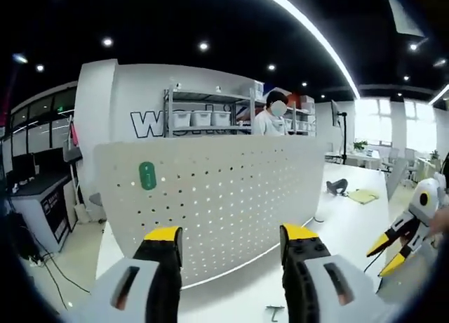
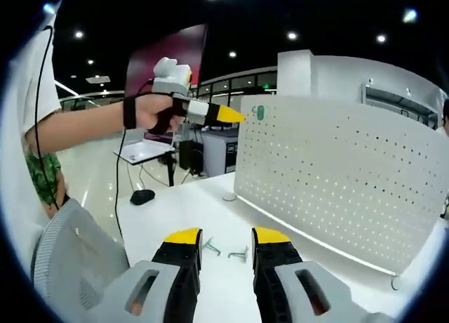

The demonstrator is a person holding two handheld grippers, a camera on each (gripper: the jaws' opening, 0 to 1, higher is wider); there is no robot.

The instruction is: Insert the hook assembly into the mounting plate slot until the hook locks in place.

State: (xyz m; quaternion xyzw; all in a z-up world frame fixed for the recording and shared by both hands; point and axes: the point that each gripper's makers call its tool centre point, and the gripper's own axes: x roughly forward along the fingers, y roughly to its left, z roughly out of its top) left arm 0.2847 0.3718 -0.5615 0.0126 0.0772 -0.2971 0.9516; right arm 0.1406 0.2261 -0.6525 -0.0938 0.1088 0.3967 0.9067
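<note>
Both grippers are empty. Left gripper (image 1: 231, 242), in the left gripper view, has its 2 yellow-tipped jaws spread wide, with nothing between them, and looks straight at the white pegboard (image 1: 231, 189) that stands upright on the white table (image 1: 351, 228). A green oval tag (image 1: 147, 175) sits on the board's face near its upper corner on the view's left. On the tabletop in front of the board's lower edge, between the jaws at the bottom of the view, lies a small metal hook (image 1: 275, 312), partly cut off by the rim. At the far right of that view the right gripper (image 1: 393, 251) comes in, its yellow tips apart and empty.

In the right gripper view, the right gripper's jaws stand apart with nothing held. Just beyond their tips 2 small metal hooks (image 2: 226, 250) lie on the table near the board's lower edge; they look close together, but I cannot tell whether they touch. A hand (image 2: 151, 112) holds the left gripper up in the air, its yellow tip just beside the green tag at the board's upper corner; whether it touches the board I cannot tell.

A person (image 1: 270, 116) stands behind the pegboard in front of shelving (image 1: 207, 112) with bins.
</note>
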